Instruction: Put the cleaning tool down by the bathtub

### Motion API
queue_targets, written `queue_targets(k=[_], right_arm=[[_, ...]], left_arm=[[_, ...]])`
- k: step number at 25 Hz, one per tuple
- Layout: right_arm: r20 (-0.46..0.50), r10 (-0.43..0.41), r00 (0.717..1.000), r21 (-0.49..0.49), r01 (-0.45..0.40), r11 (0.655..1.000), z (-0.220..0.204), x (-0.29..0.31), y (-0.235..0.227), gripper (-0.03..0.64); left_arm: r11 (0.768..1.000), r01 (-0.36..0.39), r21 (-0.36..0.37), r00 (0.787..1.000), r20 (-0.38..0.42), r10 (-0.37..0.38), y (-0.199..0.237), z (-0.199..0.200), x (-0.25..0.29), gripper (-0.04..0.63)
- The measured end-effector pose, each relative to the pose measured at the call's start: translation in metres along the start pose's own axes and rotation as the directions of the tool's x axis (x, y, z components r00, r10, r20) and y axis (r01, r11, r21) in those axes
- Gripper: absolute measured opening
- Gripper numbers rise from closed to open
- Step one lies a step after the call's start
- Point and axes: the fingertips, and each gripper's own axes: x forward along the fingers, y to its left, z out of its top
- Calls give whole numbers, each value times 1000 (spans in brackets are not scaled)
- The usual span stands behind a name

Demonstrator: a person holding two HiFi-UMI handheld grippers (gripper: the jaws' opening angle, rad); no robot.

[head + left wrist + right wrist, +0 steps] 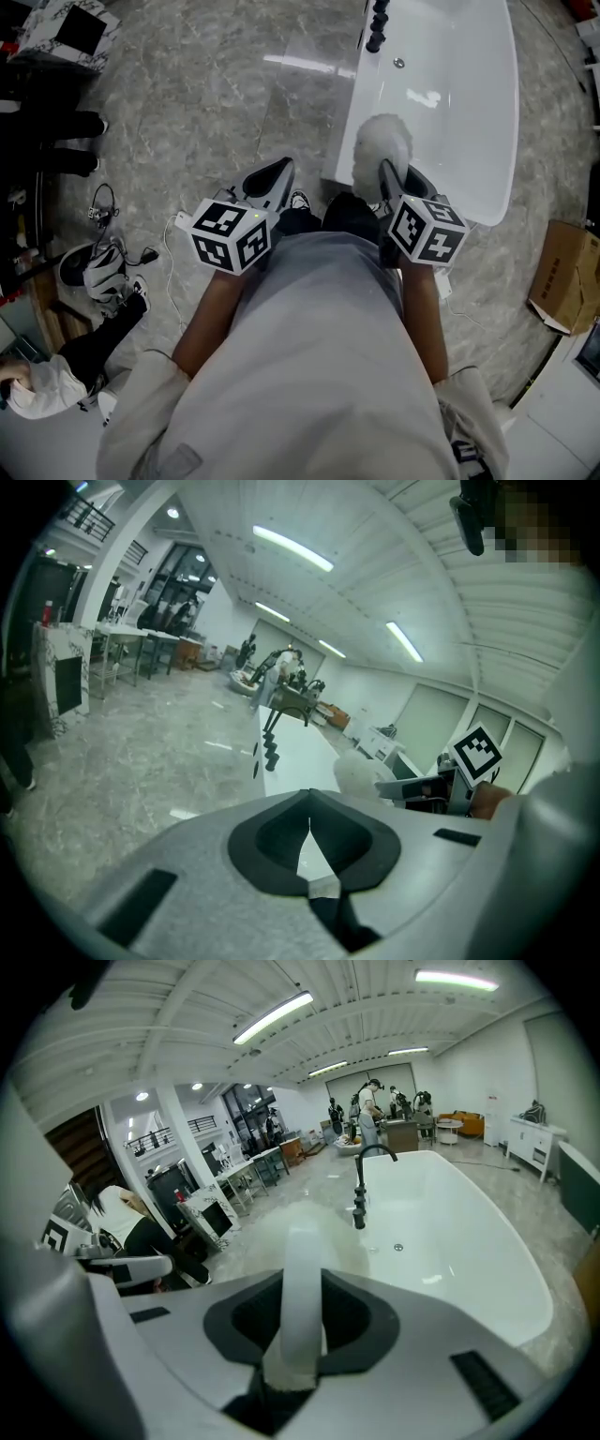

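Note:
The cleaning tool is a white fluffy duster (382, 150) on a white handle (302, 1288). My right gripper (389, 173) is shut on that handle, and the fluffy head hangs over the near rim of the white bathtub (487, 122). In the right gripper view the head (300, 1232) blurs just past the jaws, with the tub (450, 1241) to the right. My left gripper (274, 178) is shut with nothing in it, held over the marble floor left of the tub. In the left gripper view (309, 829) its jaws meet, and the duster (361, 772) and the right gripper show at the right.
A black tap (377, 23) stands at the tub's far left rim. A cardboard box (565, 277) lies on the floor at the right. A person (56, 370) crouches at lower left beside cables and gear (103, 258). Tables and several people stand far off in the room.

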Motion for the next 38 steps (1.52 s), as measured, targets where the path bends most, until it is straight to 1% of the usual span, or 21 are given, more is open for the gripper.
queue_targets(k=[12, 20, 28, 31, 38], right_arm=[[-43, 0, 999, -2, 0, 1000, -2, 19, -8, 78], [-89, -2, 996, 1, 2, 1000, -11, 44, -18, 78], [-145, 21, 989, 27, -17, 999, -25, 66, -21, 78], [-172, 27, 985, 43, -20, 999, -34, 74, -21, 78], [-222, 25, 975, 43, -16, 999, -45, 94, -29, 78]], left_arm=[[1000, 9, 5, 999, -44, -9, 6, -4, 3, 5], [1000, -11, -3, 998, -67, 11, 16, -8, 4, 5], [999, -38, -10, 996, -85, 37, 26, -12, 0, 5], [999, -47, -19, 995, -93, 45, 30, -14, -3, 5], [997, -68, -26, 992, -111, 64, 37, -17, 2, 5]])
